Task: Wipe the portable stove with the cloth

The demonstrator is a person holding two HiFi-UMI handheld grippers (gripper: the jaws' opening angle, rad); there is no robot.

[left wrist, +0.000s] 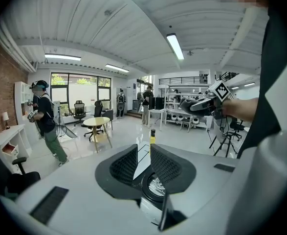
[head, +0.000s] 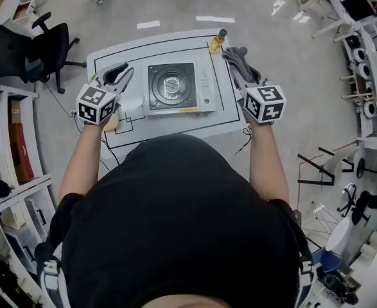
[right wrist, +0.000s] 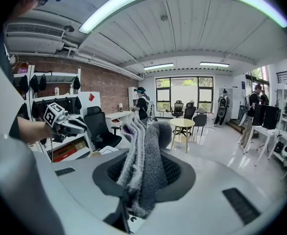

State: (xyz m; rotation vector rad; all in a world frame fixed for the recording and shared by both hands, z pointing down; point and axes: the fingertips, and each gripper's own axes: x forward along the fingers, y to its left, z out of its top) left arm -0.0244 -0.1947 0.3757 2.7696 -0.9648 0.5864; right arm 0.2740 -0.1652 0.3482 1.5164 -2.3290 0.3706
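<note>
**Grey cloth in the right gripper, stove bare at table centre**

The portable stove (head: 175, 87) sits mid-table (head: 111, 51). It has a pale body, a dark square top with a round burner, and a control strip on its right. The right gripper (head: 239, 69) clamps a folded, fluffy grey cloth (right wrist: 143, 155) above the table's right edge. The left gripper (head: 124, 70) has its jaws slightly apart with nothing between them. A small bottle (head: 217, 41) of yellow liquid stands at the far edge.
</note>
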